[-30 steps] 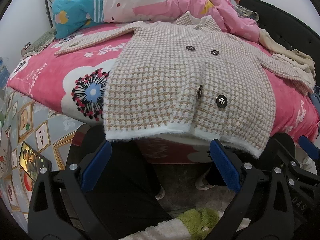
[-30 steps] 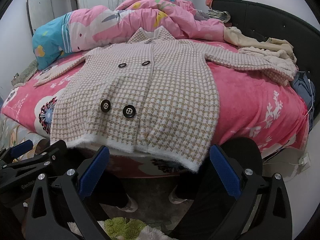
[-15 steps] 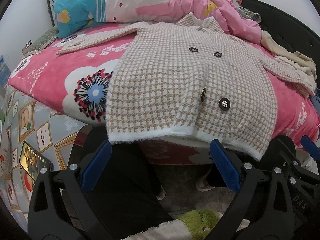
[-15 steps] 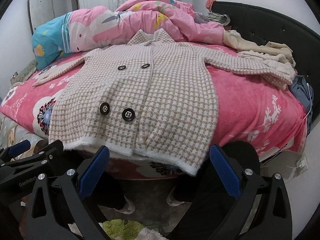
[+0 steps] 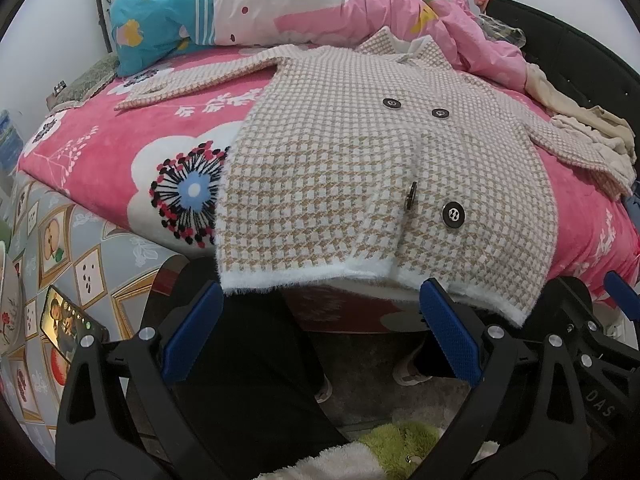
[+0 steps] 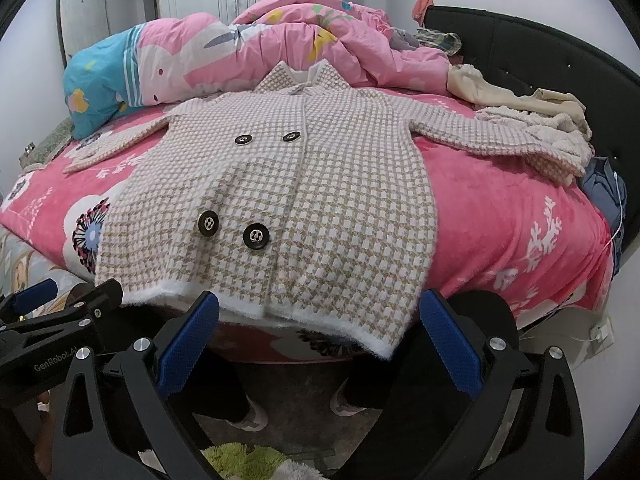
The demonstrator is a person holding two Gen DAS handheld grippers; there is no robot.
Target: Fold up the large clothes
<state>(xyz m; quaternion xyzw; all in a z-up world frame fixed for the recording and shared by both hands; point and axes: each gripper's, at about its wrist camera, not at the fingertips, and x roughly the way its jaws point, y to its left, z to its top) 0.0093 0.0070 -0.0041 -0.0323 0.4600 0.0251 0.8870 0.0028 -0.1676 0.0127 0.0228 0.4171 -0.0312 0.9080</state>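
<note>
A beige and white houndstooth coat (image 5: 360, 168) (image 6: 280, 184) lies face up on the pink bed, both sleeves spread out, its fuzzy white hem (image 5: 304, 276) hanging over the near edge. Four dark buttons show on its front. My left gripper (image 5: 320, 328) is open just below the hem, holding nothing. My right gripper (image 6: 316, 332) is open too, below the hem's right half, and it is empty. The left gripper's body (image 6: 48, 344) shows at the lower left of the right wrist view.
A pink quilt (image 6: 304, 40) and a blue pillow (image 5: 160, 24) lie behind the coat. Cream clothes (image 6: 532, 116) are heaped by the black headboard (image 6: 560, 60). A phone (image 5: 68, 324) leans at the bed's left side. A person's dark trouser legs (image 5: 256, 380) and shoes stand below the grippers.
Both grippers have moved slightly up and closer to the hem. The coat has not moved.
</note>
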